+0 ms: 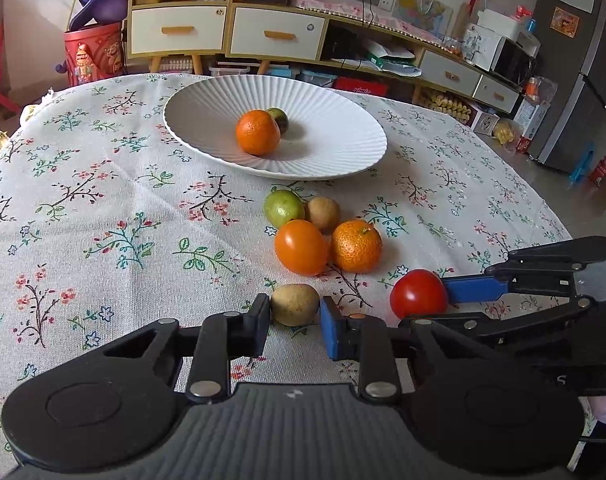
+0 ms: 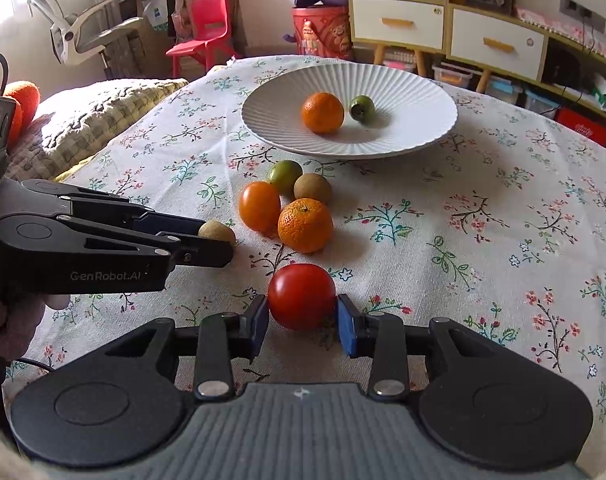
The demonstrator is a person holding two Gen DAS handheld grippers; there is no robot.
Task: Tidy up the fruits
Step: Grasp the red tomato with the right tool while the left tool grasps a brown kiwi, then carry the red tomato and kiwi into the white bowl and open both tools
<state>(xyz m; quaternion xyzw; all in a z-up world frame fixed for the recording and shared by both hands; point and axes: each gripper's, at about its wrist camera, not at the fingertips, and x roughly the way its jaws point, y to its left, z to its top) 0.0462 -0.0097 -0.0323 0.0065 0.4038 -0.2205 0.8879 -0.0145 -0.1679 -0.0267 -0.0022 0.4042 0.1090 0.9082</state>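
Left gripper (image 1: 295, 314): nearest the left wrist camera; jaws closed onto a small tan-brown fruit (image 1: 295, 305), one pad against each side. Fruit rests on the floral tablecloth (image 1: 103, 216), on the near side of the white ribbed plate (image 1: 207, 96), well apart from it.

Right gripper (image 2: 302, 312): nearest the right wrist camera; jaws clamped on a red tomato (image 2: 302, 296), blue pads touching both sides. Tomato sits on the cloth, near side of the plate, well apart from it. Jaws stand wider than the left pair, as the tomato is the larger fruit.

Other items, largest to smallest, placed by the plate:

- Floral tablecloth: covers the table under the plate.
- White ribbed plate: far half of the table, holding two fruits.
- Orange mandarin (image 1: 258, 132): inside the plate, near its middle.
- Smooth orange tomato (image 1: 301, 247): on the cloth, near side of the plate, in a cluster of four.
- Dimpled mandarin (image 1: 356, 245): same cluster, touching the orange tomato.
- Green fruit (image 1: 283, 208): same cluster, closest to the plate rim.
- Brown fruit (image 1: 323, 213): same cluster, just beside the green one.
- Small dark green fruit (image 1: 279, 119): inside the plate, just behind the mandarin there.
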